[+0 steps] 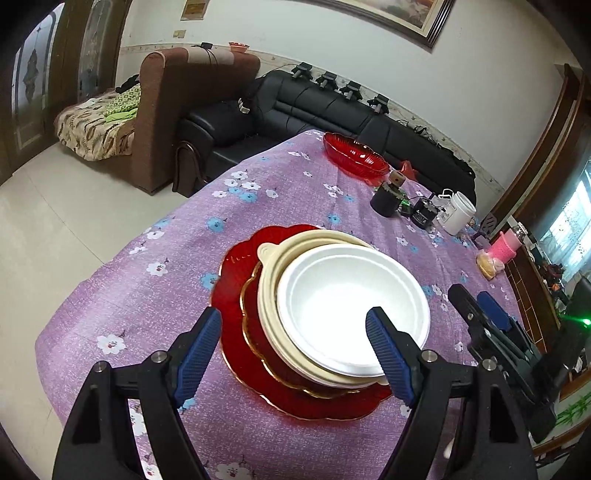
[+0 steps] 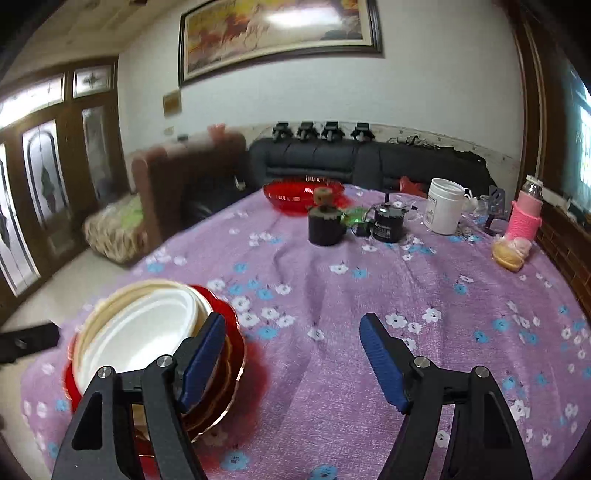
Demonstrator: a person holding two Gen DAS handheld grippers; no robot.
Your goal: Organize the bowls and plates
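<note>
A: State the work surface.

B: A table under a purple floral cloth [image 1: 258, 192]. Beyond it stand a black sofa [image 1: 317, 107], a brown armchair [image 1: 166, 110] and a pale tiled floor [image 1: 55, 206]. A framed painting [image 2: 277, 33] hangs on the white wall.

A: Left gripper [image 1: 295, 354] condition?

B: Jaws wide apart, gripping nothing. The stack sits between and just ahead of them: a white bowl [image 1: 351, 306] nested in a cream bowl [image 1: 273, 266], on a gold-rimmed red plate [image 1: 258, 332], on a large red plate [image 1: 236, 266].

A: Right gripper [image 2: 291, 358]?

B: Jaws wide apart, nothing held; only cloth lies between them. The same stack sits at its left finger [image 2: 203, 362], partly behind it. Contact cannot be told.

A: Far end of the table?

B: Well ahead of both sets of jaws: a red glass dish [image 2: 295, 194], a dark cylinder [image 2: 325, 229], a small black device [image 2: 386, 225], a white jar [image 2: 443, 210] and a pink-sleeved bottle [image 2: 526, 214].
</note>
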